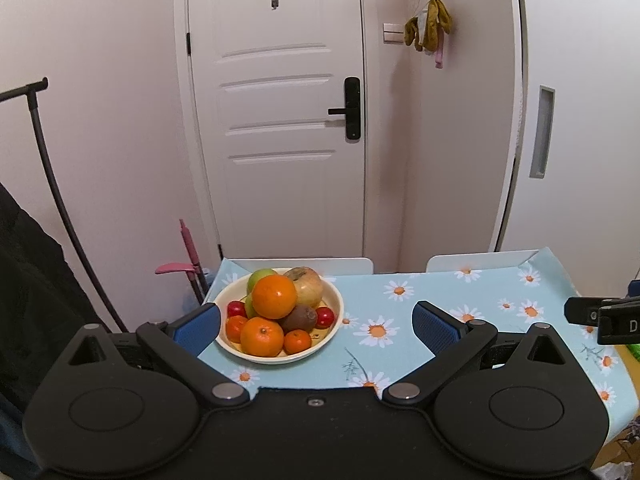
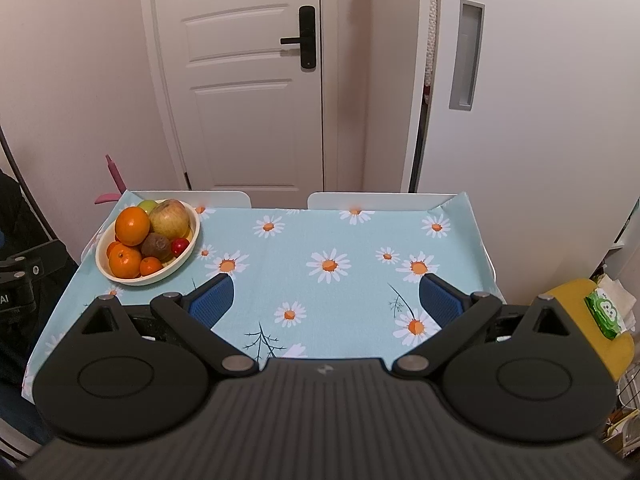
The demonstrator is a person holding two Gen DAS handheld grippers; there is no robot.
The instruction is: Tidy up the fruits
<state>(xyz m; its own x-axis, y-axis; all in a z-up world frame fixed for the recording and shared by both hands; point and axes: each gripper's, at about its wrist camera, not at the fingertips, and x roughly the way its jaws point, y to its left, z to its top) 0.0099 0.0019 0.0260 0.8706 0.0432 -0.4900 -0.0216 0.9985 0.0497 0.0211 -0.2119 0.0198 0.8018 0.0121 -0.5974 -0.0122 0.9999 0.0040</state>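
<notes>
A cream bowl (image 1: 334, 326) (image 2: 191, 246) stands at the table's far left corner, piled with fruit: a large orange (image 1: 274, 296) on top, a yellowish apple (image 1: 309, 286), a green apple (image 1: 259, 276), a kiwi (image 1: 299, 317), smaller oranges (image 1: 261, 336) and red cherry tomatoes (image 1: 325, 317). My left gripper (image 1: 316, 322) is open and empty, just in front of the bowl. My right gripper (image 2: 326, 300) is open and empty over the middle of the table, to the right of the bowl.
The table has a light-blue daisy tablecloth (image 2: 340, 240). Two white chair backs (image 2: 380, 201) stand at its far edge, before a white door (image 2: 248, 80). A yellow stool with a green tissue pack (image 2: 606, 312) is at the right. A pink broom (image 1: 188, 256) leans at the left.
</notes>
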